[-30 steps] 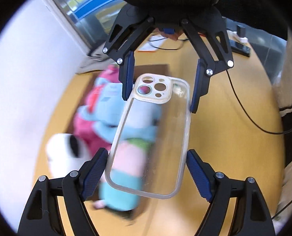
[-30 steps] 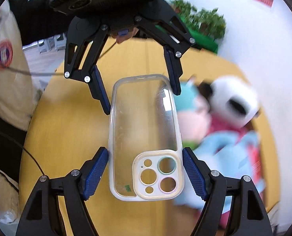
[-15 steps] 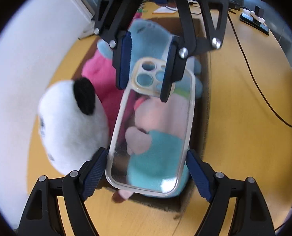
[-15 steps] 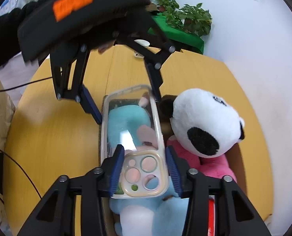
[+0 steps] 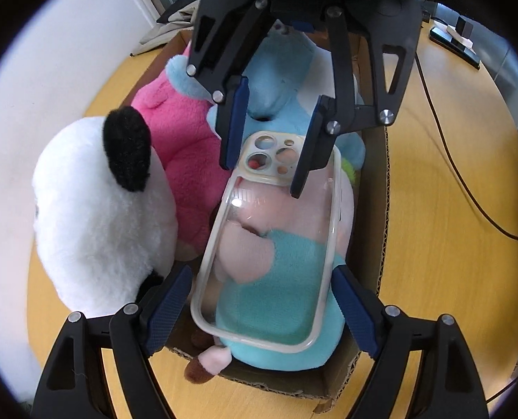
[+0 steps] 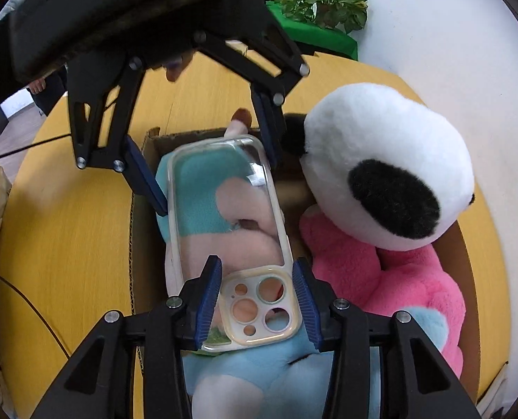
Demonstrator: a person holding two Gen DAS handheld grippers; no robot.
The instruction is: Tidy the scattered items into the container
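Observation:
A clear phone case [image 5: 269, 244] [image 6: 224, 230] hangs over an open cardboard box [image 5: 374, 209] [image 6: 143, 230] full of plush toys. My right gripper [image 6: 257, 303] is shut on the case's camera end; it shows in the left wrist view [image 5: 269, 160] at the case's far end. My left gripper [image 5: 262, 309] is open, its pads [image 5: 169, 305] on either side of the case's plain end; whether they touch it I cannot tell. It also shows in the right wrist view [image 6: 206, 171]. In the box lie a teal and pink plush [image 5: 276, 279], a blue plush [image 5: 279, 80] and a pink plush [image 5: 185, 132].
A white plush with a black ear [image 5: 101, 209] [image 6: 388, 167] leans on the box's wall side. The box stands on a yellow table [image 5: 451, 244] near a white wall. Black cables [image 5: 468, 188] cross the table. A potted plant [image 6: 321, 3] stands at the far end.
Both grippers have carried the case from above the bare table to over the box and lowered it toward the plush toys. The right gripper's fingers have closed in on the camera end.

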